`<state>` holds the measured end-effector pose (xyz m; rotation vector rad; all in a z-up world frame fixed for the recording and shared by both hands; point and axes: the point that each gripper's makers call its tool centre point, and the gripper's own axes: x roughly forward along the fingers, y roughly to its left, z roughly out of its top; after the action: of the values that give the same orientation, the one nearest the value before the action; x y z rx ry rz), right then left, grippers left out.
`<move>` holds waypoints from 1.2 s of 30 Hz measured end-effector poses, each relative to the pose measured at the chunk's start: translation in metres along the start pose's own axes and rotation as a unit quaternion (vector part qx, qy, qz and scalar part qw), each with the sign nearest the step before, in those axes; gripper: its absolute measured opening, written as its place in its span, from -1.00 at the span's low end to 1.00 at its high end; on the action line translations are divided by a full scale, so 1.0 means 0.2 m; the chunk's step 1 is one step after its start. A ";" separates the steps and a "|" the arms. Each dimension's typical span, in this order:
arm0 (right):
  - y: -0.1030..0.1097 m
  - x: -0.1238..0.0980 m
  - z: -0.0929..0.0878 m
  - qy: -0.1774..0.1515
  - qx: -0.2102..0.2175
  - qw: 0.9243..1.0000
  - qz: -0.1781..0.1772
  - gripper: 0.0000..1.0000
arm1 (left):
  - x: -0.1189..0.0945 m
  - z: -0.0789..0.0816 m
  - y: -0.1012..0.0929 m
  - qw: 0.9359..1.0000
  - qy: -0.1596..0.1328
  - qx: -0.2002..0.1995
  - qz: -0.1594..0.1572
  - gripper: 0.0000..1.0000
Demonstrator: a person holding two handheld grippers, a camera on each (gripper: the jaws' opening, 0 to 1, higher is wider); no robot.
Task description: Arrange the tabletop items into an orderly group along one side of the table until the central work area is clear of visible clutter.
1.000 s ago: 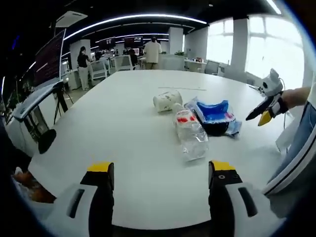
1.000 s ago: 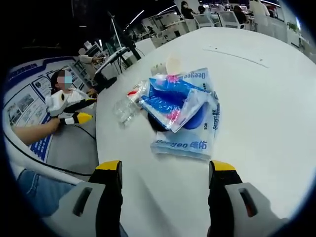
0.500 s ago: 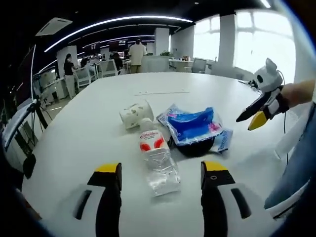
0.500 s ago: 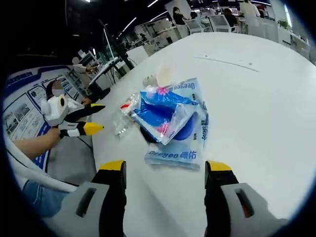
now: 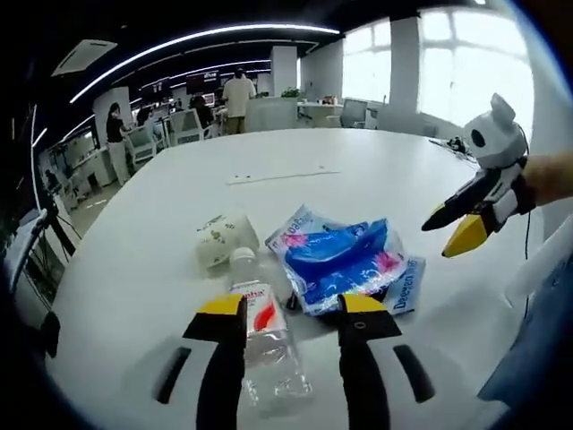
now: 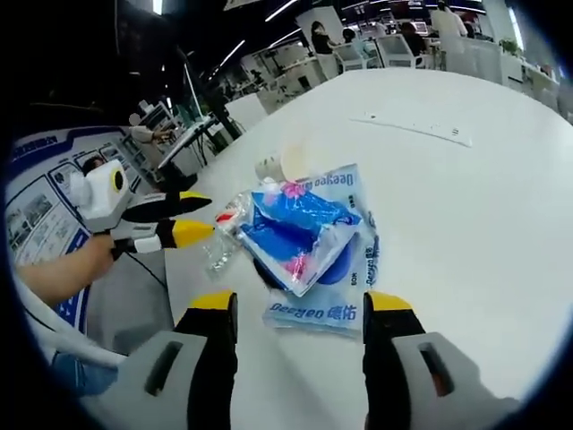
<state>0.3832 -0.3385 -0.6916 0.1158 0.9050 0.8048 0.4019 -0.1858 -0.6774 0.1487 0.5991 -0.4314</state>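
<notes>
A clear plastic bottle [image 5: 266,345] with a red label lies on the white table [image 5: 134,269], lengthwise between the jaws of my left gripper [image 5: 292,309], which is open and does not touch it. Beyond it a paper cup [image 5: 220,240] lies on its side. Crumpled blue plastic bags [image 5: 345,258] lie to the right over a dark round thing [image 5: 295,301]. My right gripper [image 6: 295,305] is open, just short of the blue bags [image 6: 304,235]. In the right gripper view the left gripper [image 6: 170,228] reaches in by the bottle [image 6: 224,244]. The cup [image 6: 285,164] lies behind.
A thin pale strip [image 5: 269,176] lies farther out on the table. The right gripper [image 5: 473,210], held by a hand, hovers at the table's right edge. Desks, chairs and standing people [image 5: 237,94] fill the room behind. The table's near edge [image 6: 175,296] runs left of the bags.
The left gripper has come forward over the bottle, which now lies between its jaws, and its jaws stand closer together. The right gripper has edged nearer the bags.
</notes>
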 end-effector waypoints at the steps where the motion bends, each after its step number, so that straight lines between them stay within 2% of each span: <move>1: 0.00 0.00 0.00 -0.001 0.001 1.000 -0.001 0.09 | 0.01 0.01 -0.01 1.000 0.000 -0.001 -0.003 -0.24; 4: -0.01 0.01 0.01 -0.001 0.003 1.000 -0.005 0.06 | 0.06 0.00 -0.02 1.000 0.016 0.008 -0.011 -0.26; 6: -0.02 0.02 0.00 0.001 0.007 1.000 -0.008 0.02 | 0.08 -0.02 0.00 0.999 0.043 0.028 0.002 -0.37; 7: -0.02 0.03 -0.01 0.002 0.011 1.000 -0.009 0.00 | 0.09 -0.03 -0.02 0.998 0.055 0.034 -0.003 -0.42; 12: -0.03 0.05 -0.02 0.004 0.021 1.000 -0.014 -0.07 | 0.13 0.00 -0.03 0.998 0.053 0.030 -0.006 -0.43; 15: -0.04 0.07 -0.03 0.010 0.019 1.000 -0.015 -0.18 | 0.15 0.00 -0.02 0.999 0.052 -0.002 -0.002 -0.47; 17: -0.04 0.09 -0.03 0.014 0.021 1.000 -0.012 -0.19 | 0.17 -0.02 0.00 0.998 0.064 -0.024 0.008 -0.54; 21: -0.05 0.13 0.01 0.010 0.039 0.999 -0.010 -0.19 | 0.19 -0.01 0.00 0.997 0.059 -0.051 0.009 -0.57; 26: -0.07 0.19 0.03 0.012 0.054 0.998 -0.012 -0.24 | 0.22 -0.05 0.00 0.996 0.079 -0.036 0.014 -0.67; 28: -0.08 0.21 0.01 0.020 0.062 0.998 -0.015 -0.25 | 0.21 -0.10 0.03 0.994 0.107 -0.008 0.029 -0.78; 30: -0.10 0.22 -0.01 0.025 0.074 0.997 -0.022 -0.26 | 0.23 -0.09 0.02 0.995 0.095 -0.008 0.028 -0.84; 32: -0.10 0.23 -0.02 0.024 0.080 0.996 -0.023 -0.28 | 0.24 -0.11 0.00 0.994 0.101 -0.021 0.019 -0.87; 36: -0.08 0.26 0.01 0.016 0.093 0.995 -0.018 -0.35 | 0.24 -0.12 -0.01 0.994 0.103 -0.017 0.023 -0.93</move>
<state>0.4119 -0.3149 -0.7315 0.2495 1.0099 0.6883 0.4241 -0.1985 -0.7251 0.1748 0.8036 -0.3621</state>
